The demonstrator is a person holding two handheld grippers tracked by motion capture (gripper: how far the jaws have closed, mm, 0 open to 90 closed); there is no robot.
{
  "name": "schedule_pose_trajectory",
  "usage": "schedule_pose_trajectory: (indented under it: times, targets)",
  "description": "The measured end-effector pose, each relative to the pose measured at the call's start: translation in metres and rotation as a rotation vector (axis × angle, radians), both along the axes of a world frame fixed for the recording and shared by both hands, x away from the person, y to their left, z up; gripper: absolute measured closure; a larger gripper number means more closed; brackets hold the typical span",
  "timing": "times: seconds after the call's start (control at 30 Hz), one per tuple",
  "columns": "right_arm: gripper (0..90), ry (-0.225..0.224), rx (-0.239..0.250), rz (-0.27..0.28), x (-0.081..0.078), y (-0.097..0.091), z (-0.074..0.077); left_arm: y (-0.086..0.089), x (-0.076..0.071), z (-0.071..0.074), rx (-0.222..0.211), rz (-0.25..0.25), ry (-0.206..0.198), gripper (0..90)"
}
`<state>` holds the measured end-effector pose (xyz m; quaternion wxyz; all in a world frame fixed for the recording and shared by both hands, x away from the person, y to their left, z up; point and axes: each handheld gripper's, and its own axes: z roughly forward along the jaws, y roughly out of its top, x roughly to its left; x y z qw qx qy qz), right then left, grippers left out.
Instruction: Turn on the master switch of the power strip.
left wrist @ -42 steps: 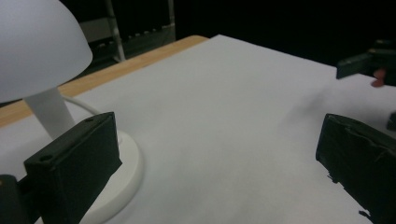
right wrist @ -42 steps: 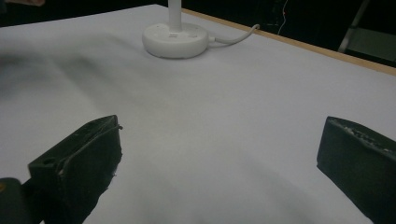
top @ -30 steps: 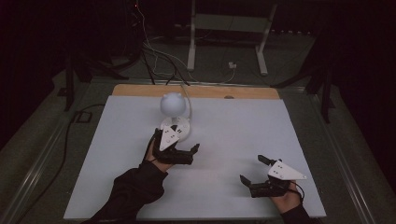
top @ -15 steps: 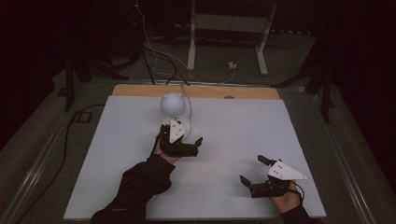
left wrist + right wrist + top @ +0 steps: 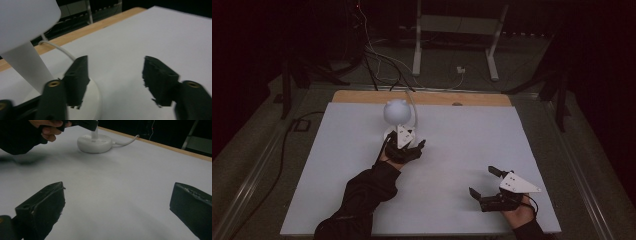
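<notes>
White lamp [image 5: 397, 117] stands upright at far-left-centre of bench [image 5: 462, 150], round head on top, stem vertical, round base [image 5: 94, 143] w/ cord running to the far edge. Left hand-held gripper [image 5: 403, 141] sits right at the base on the near side; in the left gripper view one jaw overlaps the base rim, the stem is off to the left, outside the gap. Jaws have just been closing, now half spread, nothing pinched. Right hand-held gripper [image 5: 482, 182] well apart at near right, jaws spread, empty. Left is much nearer; prob needs a shift toward the stem.

A white lamp [image 5: 397, 116] with a white cord stands on a pale grey table [image 5: 472, 140] edged in wood-brown.
</notes>
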<state>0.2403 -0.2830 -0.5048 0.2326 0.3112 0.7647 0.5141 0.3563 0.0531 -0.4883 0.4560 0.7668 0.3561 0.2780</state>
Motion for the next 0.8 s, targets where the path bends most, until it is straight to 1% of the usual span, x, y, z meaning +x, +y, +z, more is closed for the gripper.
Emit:
schedule_pose_trajectory:
  times: [0.03, 0.07, 0.1, 0.13, 0.17, 0.2, 0.23, 0.3, 0.33, 0.37, 0.4, 0.47, 0.53, 0.57, 0.63, 0.67, 0.73, 0.8]
  targets:
    - [0.0, 0.001, 0.003, 0.0, 0.0, 0.0, 0.0, 0.0, 0.001, -0.001, 0.012, 0.005, -0.003, 47.4]
    - [0.0, 0.0, 0.003, 0.0, 0.0, -0.001, 0.0, 0.0, 0.003, -0.001, 0.02, 0.009, -0.001, 54.2]
    - [0.0, 0.0, 0.003, 0.0, 0.0, -0.001, 0.0, 0.0, 0.004, -0.002, 0.021, 0.017, 0.001, 54.2]
    - [0.0, 0.001, 0.004, 0.0, 0.0, -0.001, 0.0, 0.0, 0.005, -0.002, 0.018, 0.027, 0.002, 58.2]
    - [0.0, 0.003, 0.004, 0.001, 0.0, -0.001, 0.0, 0.0, 0.006, -0.002, 0.026, 0.042, 0.001, 64.4]
    - [0.0, 0.003, 0.003, 0.002, 0.0, 0.0, 0.0, 0.0, 0.007, -0.002, 0.03, 0.061, -0.003, 74.4]
    - [0.0, 0.003, 0.003, 0.002, 0.0, 0.0, 0.0, 0.001, 0.009, -0.002, 0.021, 0.07, 0.005, 74.4]
    - [0.0, 0.005, 0.005, 0.004, 0.0, 0.0, 0.0, 0.002, 0.012, -0.003, 0.024, 0.094, 0.017, 82.3]
    - [0.0, 0.005, 0.004, 0.004, 0.0, 0.0, 0.0, 0.002, 0.014, -0.003, 0.017, 0.093, 0.025, 86.1]
    - [0.0, 0.006, 0.004, 0.004, 0.001, 0.0, -0.001, 0.002, 0.016, -0.004, 0.026, 0.102, 0.025, 88.4]
    - [0.0, 0.006, 0.004, 0.005, 0.0, 0.0, -0.001, 0.003, 0.017, -0.004, 0.028, 0.099, 0.027, 90.0]
    - [0.0, 0.006, 0.003, 0.005, 0.0, 0.0, -0.001, 0.002, 0.019, -0.005, 0.044, 0.104, 0.024, 90.0]
    - [0.0, 0.007, 0.004, 0.005, 0.0, 0.0, -0.001, 0.001, 0.022, -0.006, 0.059, 0.097, 0.032, 90.0]
    - [0.0, 0.006, 0.004, 0.005, 0.0, 0.0, -0.001, 0.0, 0.023, -0.007, 0.08, 0.105, 0.03, 90.0]
    - [0.0, 0.007, 0.003, 0.006, 0.0, 0.0, -0.001, -0.002, 0.025, -0.009, 0.1, 0.104, 0.028, 90.0]
    - [0.0, 0.007, 0.004, 0.007, 0.0, 0.0, -0.001, -0.003, 0.025, -0.01, 0.12, 0.112, 0.023, 90.0]
    - [0.0, 0.006, 0.002, 0.008, 0.001, 0.0, -0.001, -0.005, 0.028, -0.013, 0.118, 0.119, 0.026, 90.0]
    - [0.0, 0.008, 0.002, 0.008, 0.001, 0.0, -0.001, -0.006, 0.028, -0.014, 0.132, 0.139, 0.018, 90.0]
